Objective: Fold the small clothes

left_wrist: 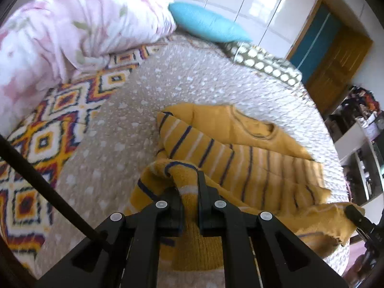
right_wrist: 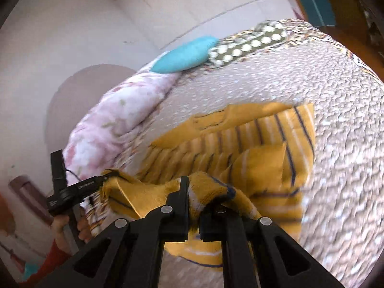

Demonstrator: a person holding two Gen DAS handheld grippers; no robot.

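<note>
Both tongs, left (left_wrist: 189, 180) and right (right_wrist: 201, 192), pinch the rumpled, striped mustard sweater (left_wrist: 252, 165).

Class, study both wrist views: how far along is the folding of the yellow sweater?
Done: little; the sweater lies rumpled on the bed, neckline away. In hand: the left gripper and right gripper each pinch its near edge, lifted. Left: carrying that edge over and flattening the fold.
</note>
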